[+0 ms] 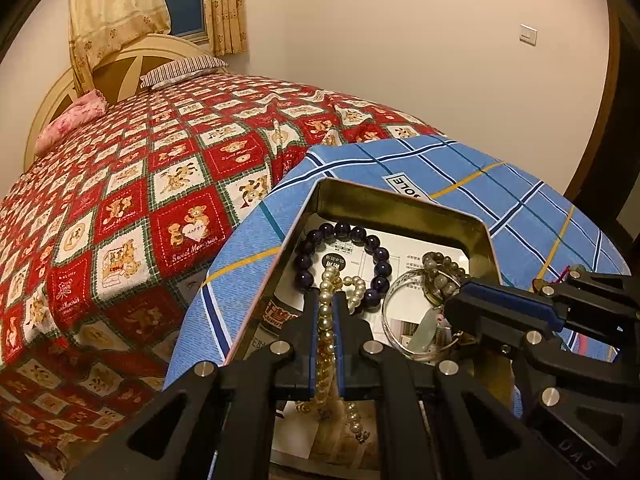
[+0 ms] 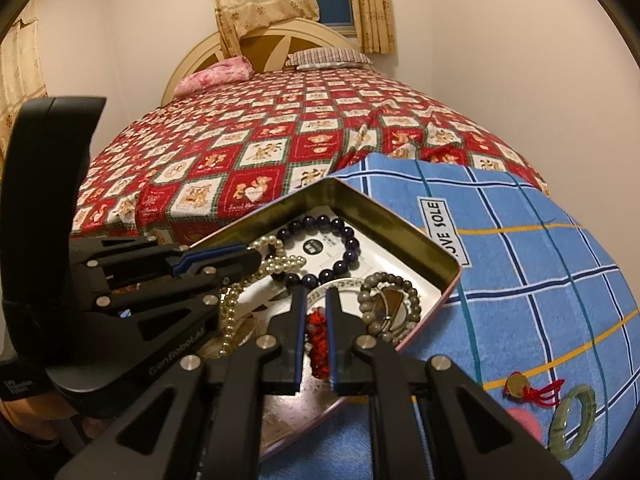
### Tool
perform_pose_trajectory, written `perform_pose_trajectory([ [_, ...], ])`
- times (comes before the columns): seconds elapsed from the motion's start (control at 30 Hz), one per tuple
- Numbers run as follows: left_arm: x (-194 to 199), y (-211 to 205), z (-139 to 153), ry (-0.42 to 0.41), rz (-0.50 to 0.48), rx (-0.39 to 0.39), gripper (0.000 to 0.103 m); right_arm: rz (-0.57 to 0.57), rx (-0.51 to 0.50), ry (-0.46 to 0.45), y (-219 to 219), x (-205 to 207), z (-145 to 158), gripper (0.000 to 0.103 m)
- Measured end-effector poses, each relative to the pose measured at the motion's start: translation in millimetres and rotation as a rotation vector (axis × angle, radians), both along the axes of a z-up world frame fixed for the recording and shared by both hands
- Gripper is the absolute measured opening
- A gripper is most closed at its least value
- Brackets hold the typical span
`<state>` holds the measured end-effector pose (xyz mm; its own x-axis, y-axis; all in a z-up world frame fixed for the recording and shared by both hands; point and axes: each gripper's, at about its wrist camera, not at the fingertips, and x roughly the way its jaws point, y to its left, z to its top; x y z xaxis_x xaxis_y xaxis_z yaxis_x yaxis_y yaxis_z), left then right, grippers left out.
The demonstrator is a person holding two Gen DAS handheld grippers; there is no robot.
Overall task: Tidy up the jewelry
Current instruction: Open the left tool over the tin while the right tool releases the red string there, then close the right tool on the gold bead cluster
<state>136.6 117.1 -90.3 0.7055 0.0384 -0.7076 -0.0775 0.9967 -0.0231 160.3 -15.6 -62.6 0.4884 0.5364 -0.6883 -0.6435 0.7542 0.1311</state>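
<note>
A gold metal tin [image 1: 400, 206] [image 2: 384, 216] sits on a blue plaid cloth [image 1: 520, 200] [image 2: 520, 260] on the bed. In it lie a dark purple bead bracelet [image 1: 340, 232] [image 2: 320, 222], a grey bead bracelet [image 1: 440, 268] [image 2: 390, 280] and a clear bangle [image 1: 390, 320]. My left gripper [image 1: 326, 300] [image 2: 250, 258] is shut on a pearl necklace [image 1: 326, 328] [image 2: 276, 266] over the tin. My right gripper [image 2: 316, 296] [image 1: 456, 306] is shut on a red cord ornament [image 2: 318, 340] above the tin.
On the cloth to the right of the tin lie a green jade bangle [image 2: 574, 420] and a gold charm with a red tassel [image 2: 532, 390]. The bed has a red patchwork quilt [image 1: 140, 200] [image 2: 260, 152]. Pillows [image 2: 328, 58] lie by the headboard.
</note>
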Motion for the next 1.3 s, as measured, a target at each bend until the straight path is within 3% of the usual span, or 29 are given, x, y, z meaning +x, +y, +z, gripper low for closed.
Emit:
perform_pose_trajectory([
  [0.27, -5, -1, 7, -0.008, -0.009, -0.018, 0.007, -0.007, -0.001, 0.012, -1, 0, -3, 0.013],
  [0.33, -8, -3, 12, -0.015, -0.011, -0.014, 0.012, -0.016, 0.005, 0.02, -4, 1, -4, 0.013],
  [0.37, -9, -4, 14, -0.02, -0.009, -0.01, 0.018, -0.02, 0.008, 0.022, -5, 1, -4, 0.014],
  [0.43, -14, -3, 21, -0.043, 0.025, 0.003, 0.06, -0.03, 0.009, 0.024, -9, 1, -3, 0.021],
  [0.47, -16, -2, 23, -0.056, 0.047, 0.013, 0.067, -0.034, 0.011, 0.025, -11, 0, -2, 0.035],
  [0.5, -20, 2, 27, -0.073, 0.061, 0.006, 0.076, -0.048, 0.015, 0.021, -15, -1, -1, 0.043],
  [0.6, -26, 5, 33, -0.085, 0.059, -0.043, 0.077, -0.082, 0.045, 0.011, -33, -4, 4, 0.065],
  [0.77, -38, -16, 45, -0.1, 0.045, -0.038, 0.077, -0.125, 0.025, -0.01, -67, -17, 6, 0.067],
  [0.93, -47, -63, 51, -0.128, -0.037, -0.002, 0.077, -0.267, 0.021, -0.01, -132, -30, 3, 0.071],
  [1.13, -50, -109, 39, -0.091, -0.117, 0.005, 0.077, -0.475, 0.03, 0.048, -208, -40, -10, 0.071],
  [1.3, -50, -119, 23, -0.047, -0.102, 0.02, 0.077, -0.504, 0.097, 0.114, -226, -54, -18, 0.071],
])
